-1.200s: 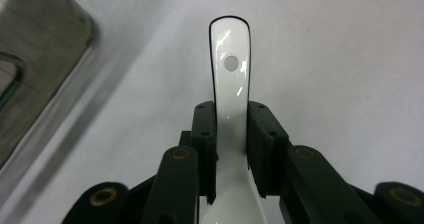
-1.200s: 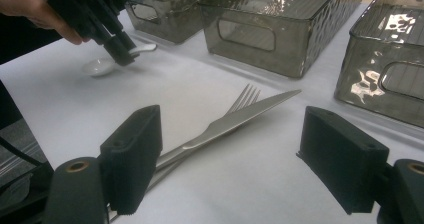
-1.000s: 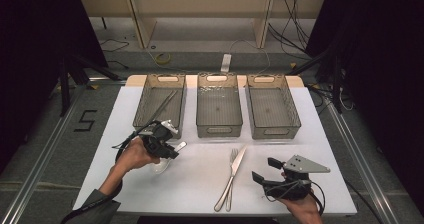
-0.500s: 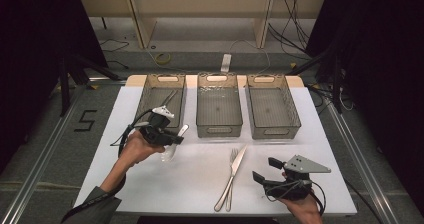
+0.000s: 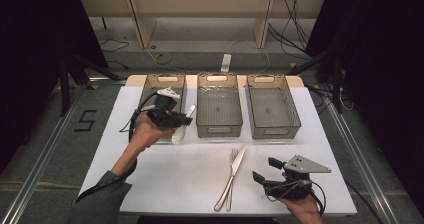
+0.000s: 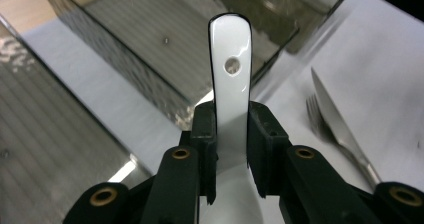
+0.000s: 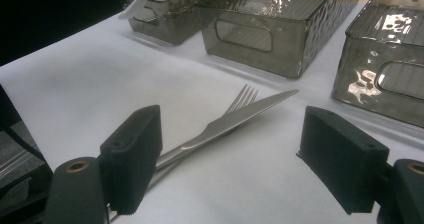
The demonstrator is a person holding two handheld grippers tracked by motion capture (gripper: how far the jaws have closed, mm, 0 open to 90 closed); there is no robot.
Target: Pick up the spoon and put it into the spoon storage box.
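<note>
Since the earlier frame, left gripper (image 5: pixel 172 119) has lifted the white spoon (image 5: pixel 182 125) off the table (image 5: pixel 150 184) and carried it toward the left bin (image 5: pixel 150 84); right gripper (image 5: pixel 270 171) hasn't budged. From up high, the spoon hangs by that bin's front right corner, while knife (image 5: pixel 237 163) and fork (image 5: pixel 227 181) lie crossed on the table. Left gripper view: jaws clamped on the spoon (image 6: pixel 231 84) handle. Right gripper view: jaws wide apart, nothing in them, knife (image 7: pixel 235 116) and fork (image 7: pixel 242 98) just ahead.
</note>
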